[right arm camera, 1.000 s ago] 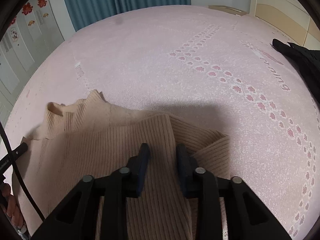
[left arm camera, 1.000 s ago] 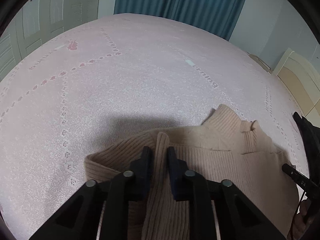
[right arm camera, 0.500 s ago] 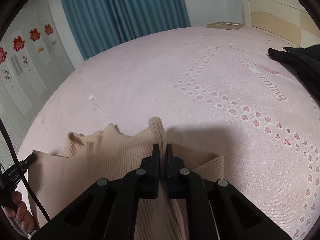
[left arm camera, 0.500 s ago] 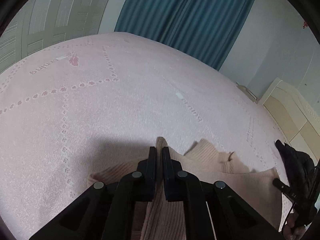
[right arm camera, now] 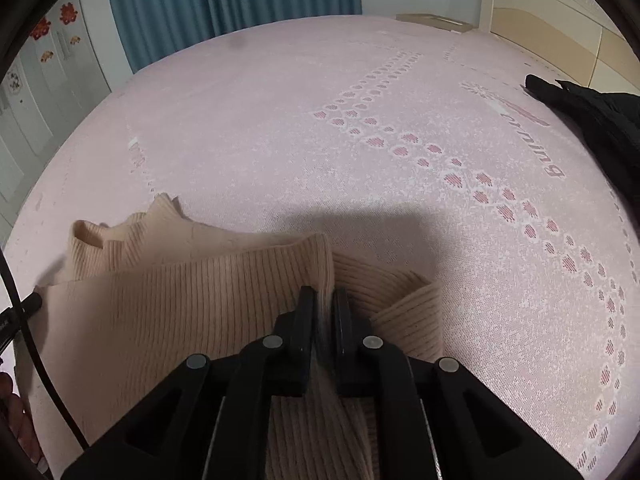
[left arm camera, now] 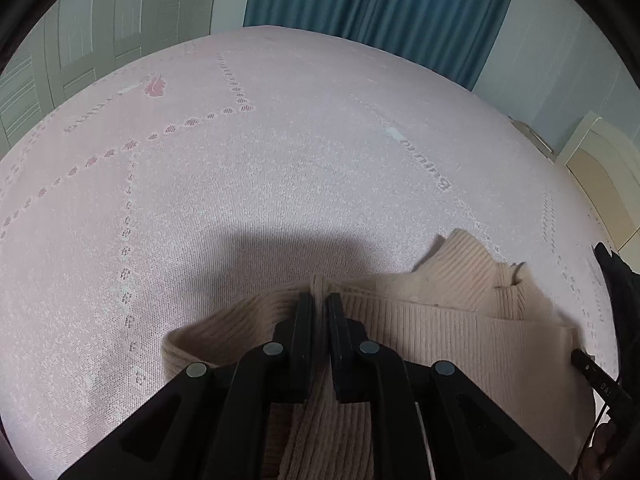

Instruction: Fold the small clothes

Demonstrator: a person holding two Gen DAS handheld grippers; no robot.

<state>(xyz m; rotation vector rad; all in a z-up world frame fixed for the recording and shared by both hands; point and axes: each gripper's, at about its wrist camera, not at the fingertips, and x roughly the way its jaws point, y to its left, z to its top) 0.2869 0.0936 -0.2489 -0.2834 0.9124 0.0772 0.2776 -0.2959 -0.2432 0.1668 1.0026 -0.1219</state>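
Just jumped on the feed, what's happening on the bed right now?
A person is folding a beige ribbed sweater on the pink bedspread, one handheld tool in each hand. The left tool is shut on a fold of the knit near one side, and the right tool is shut on the folded-over edge near the other side. The collar end lies beyond the grips, flat on the bed. A black garment sits apart near the bed's edge.

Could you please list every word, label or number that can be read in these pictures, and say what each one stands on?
"Buluu.." woven upside down on the pink bedspread; its last letters are unclear.
"..uluu.." woven on the bedspread in the left wrist view; only partly legible.
"DA.." on the black cable plug; cut off.
Beige sweater: none.
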